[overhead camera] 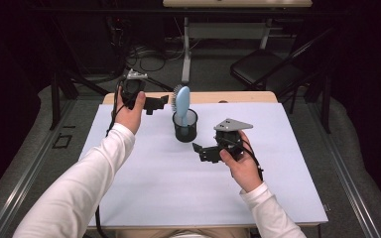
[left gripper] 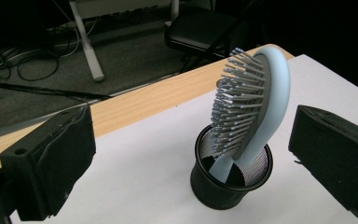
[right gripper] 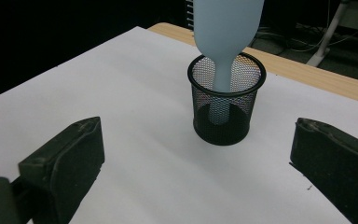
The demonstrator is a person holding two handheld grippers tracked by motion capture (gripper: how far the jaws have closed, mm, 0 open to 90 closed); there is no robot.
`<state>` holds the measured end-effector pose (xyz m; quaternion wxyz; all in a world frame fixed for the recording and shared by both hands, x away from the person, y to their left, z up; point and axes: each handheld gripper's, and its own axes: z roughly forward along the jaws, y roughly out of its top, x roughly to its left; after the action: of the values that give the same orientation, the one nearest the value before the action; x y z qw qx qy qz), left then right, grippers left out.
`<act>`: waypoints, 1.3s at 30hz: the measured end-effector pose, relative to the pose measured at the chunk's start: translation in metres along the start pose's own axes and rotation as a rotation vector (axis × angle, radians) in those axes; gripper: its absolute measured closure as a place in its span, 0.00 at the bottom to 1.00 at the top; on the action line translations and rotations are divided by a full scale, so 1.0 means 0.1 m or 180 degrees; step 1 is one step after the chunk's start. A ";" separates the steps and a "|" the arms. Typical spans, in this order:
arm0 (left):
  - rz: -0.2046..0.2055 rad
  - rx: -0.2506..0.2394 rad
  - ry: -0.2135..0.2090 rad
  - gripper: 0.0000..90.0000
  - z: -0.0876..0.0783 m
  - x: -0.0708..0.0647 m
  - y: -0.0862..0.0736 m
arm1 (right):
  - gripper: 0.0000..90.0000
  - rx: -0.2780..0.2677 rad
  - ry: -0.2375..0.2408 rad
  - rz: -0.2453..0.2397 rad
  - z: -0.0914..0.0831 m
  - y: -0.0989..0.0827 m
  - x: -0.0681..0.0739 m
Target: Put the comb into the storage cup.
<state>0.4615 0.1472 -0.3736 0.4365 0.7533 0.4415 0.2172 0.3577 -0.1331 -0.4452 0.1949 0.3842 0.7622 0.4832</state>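
From my seat, the brush (right gripper: 226,28) loses its whole head past the top edge in the right gripper view, so I get only its smooth back and neck there. Its handle end sits down inside the cup (left gripper: 228,179), behind the mesh, and I cannot tell whether it touches the bottom. In the left gripper view my left gripper (left gripper: 205,154) is cut by the bottom and side edges, leaving just the two pads. My right gripper (right gripper: 200,168) is cropped the same way in its own view. In the high view my hand (overhead camera: 130,111) covers most of the left gripper's body.
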 end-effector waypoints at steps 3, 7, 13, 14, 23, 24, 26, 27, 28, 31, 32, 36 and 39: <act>-0.0008 -0.0002 0.0002 0.01 -0.04 0.03 -0.01 | 0.03 -0.0004 -0.0013 0.0013 0.00 -0.01 -0.02; -0.0038 -0.0033 0.0023 0.01 -0.08 0.06 -0.03 | 0.03 -0.0003 -0.0045 0.0047 -0.02 -0.02 -0.05; -0.0034 0.0007 0.0017 0.01 -0.14 0.10 -0.06 | 0.03 -0.0014 -0.0067 0.0052 -0.05 -0.02 -0.07; -0.0045 0.0004 0.0028 0.01 -0.14 0.10 -0.07 | 0.03 -0.0021 -0.0075 0.0052 -0.05 -0.02 -0.07; -0.0024 0.0041 0.0007 0.01 -0.20 0.12 -0.13 | 0.03 -0.0010 -0.0104 0.0073 -0.05 -0.03 -0.10; -0.0030 0.0028 0.0014 0.01 -0.21 0.12 -0.14 | 0.03 -0.0008 -0.0102 0.0077 -0.05 -0.04 -0.10; -0.0050 0.0023 0.0017 0.01 -0.22 0.13 -0.16 | 0.03 -0.0003 -0.0103 0.0082 -0.05 -0.04 -0.10; -0.0028 0.0040 0.0016 0.01 -0.23 0.13 -0.16 | 0.03 -0.0005 -0.0099 0.0077 -0.05 -0.03 -0.10; -0.0042 0.0035 0.0019 0.01 -0.24 0.13 -0.17 | 0.03 -0.0003 -0.0098 0.0081 -0.05 -0.03 -0.10; -0.0025 0.0055 0.0037 0.01 -0.28 0.14 -0.21 | 0.03 0.0002 -0.0100 0.0082 -0.05 -0.03 -0.09; -0.0030 0.0054 0.0039 0.01 -0.29 0.14 -0.21 | 0.03 0.0005 -0.0104 0.0079 -0.05 -0.03 -0.09; -0.0063 0.0045 0.0038 0.01 -0.36 0.14 -0.26 | 0.03 0.0012 -0.0137 0.0092 -0.05 -0.02 -0.11; -0.0058 0.0031 0.0043 0.01 -0.40 0.14 -0.30 | 0.03 0.0027 -0.0154 0.0083 -0.06 -0.02 -0.10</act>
<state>0.4259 0.1847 -0.3788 0.4317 0.7499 0.4523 0.2162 0.3594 -0.1448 -0.4455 0.2053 0.4065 0.7542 0.4730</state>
